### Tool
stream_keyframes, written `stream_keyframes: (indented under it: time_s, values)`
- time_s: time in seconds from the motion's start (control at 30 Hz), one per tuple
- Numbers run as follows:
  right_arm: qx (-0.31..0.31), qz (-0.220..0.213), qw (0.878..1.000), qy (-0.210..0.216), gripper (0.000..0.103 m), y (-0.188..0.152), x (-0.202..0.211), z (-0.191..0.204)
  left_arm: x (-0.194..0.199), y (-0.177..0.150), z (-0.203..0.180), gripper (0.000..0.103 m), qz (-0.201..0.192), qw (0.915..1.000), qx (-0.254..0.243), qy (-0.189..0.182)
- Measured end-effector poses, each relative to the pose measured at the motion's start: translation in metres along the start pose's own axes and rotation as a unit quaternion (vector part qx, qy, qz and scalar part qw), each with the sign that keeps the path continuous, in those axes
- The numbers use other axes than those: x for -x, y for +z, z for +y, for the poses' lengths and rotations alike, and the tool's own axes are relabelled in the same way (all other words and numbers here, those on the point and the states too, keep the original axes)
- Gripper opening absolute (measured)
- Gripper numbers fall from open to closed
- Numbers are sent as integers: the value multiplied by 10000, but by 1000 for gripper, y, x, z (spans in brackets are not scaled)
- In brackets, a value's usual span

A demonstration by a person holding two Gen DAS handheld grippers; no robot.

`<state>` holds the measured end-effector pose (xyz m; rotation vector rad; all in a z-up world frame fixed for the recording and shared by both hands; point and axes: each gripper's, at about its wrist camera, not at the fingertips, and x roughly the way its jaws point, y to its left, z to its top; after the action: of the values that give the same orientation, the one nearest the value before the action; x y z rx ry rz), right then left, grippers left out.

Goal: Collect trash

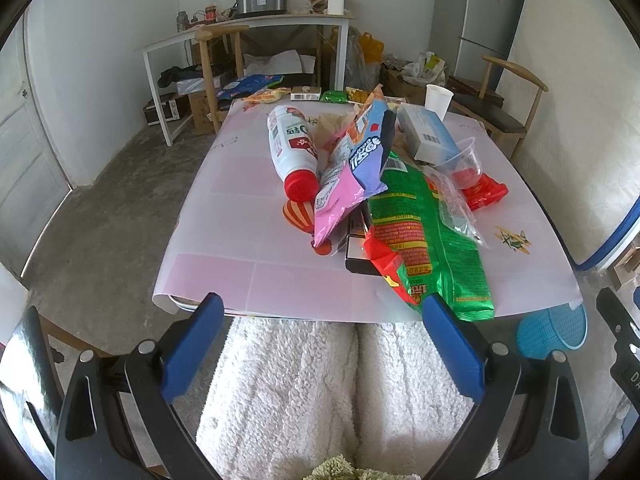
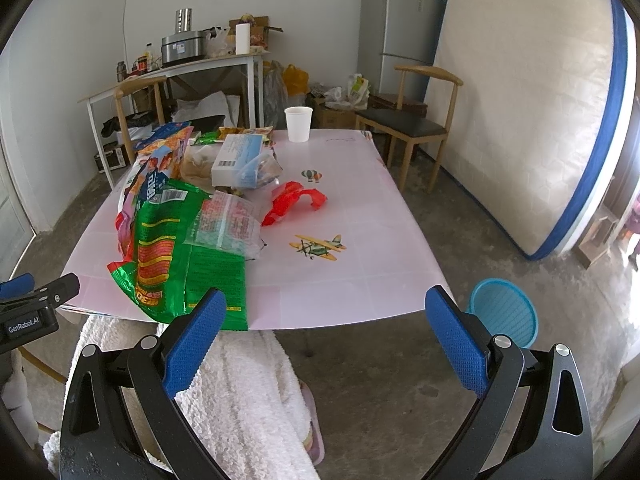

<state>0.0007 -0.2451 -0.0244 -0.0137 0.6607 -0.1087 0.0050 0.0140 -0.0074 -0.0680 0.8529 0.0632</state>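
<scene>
Pink table (image 2: 360,240) heaped with wrappers (image 1: 424,232); blue bin (image 2: 504,312) on concrete floor beside; left gripper (image 1: 320,316), right gripper (image 2: 326,308) both spread wide, empty

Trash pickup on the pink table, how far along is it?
Nothing looks collected yet. Both grippers, left and right, are open and empty at the table's near edge. The green bag, red wrapper, bottle and other wrappers remain. No trash shows in the visible part of the blue basket.
</scene>
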Motion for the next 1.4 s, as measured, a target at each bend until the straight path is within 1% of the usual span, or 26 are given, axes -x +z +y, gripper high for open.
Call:
stream_keyframes:
  time_s: [0.17, 0.27, 0.4, 0.53, 0.73, 0.83, 1.03, 1.17, 1.23, 1.3, 1.4]
  values:
    - [-73, -36, 10000, 20, 96, 11, -2, 1, -2, 7, 6, 97, -66, 10000, 0, -71]
    - [-117, -109, 9999, 51, 96, 23, -5, 1, 1, 14, 11, 97, -256, 9996, 13, -146]
    - [-176, -193, 9996, 142, 96, 42, -13, 3, 1, 24, 17, 97, -581, 9975, 20, -412]
    - [-239, -228, 9990, 290, 96, 56, -22, 5, 0, 31, 19, 97, -891, 9930, -143, -757]
    - [-377, 40, 9976, 575, 96, 70, -47, 8, -4, 38, 11, 97, -1249, 9859, -536, -974]
    - [-440, 219, 9965, 680, 96, 75, -61, 9, -10, 43, 5, 97, -1290, 9841, -637, -1046]
    - [-657, 513, 9931, 825, 96, 83, -81, 2, -28, 52, -7, 96, -1273, 9830, -891, -974]
    - [-723, 540, 9911, 983, 96, 99, -93, 0, -41, 62, -17, 91, -1324, 9814, -1110, -833]
    - [-766, 560, 9873, 1272, 96, 118, -103, 2, -50, 68, -23, 87, -1339, 9809, -1224, -699]
    - [-745, 599, 9830, 1568, 96, 134, -114, 7, -58, 74, -29, 83, -1333, 9799, -1339, -641]
    - [-428, 795, 9764, 1963, 96, 166, -141, 30, -71, 82, -37, 74, -1258, 9800, -1455, -499]
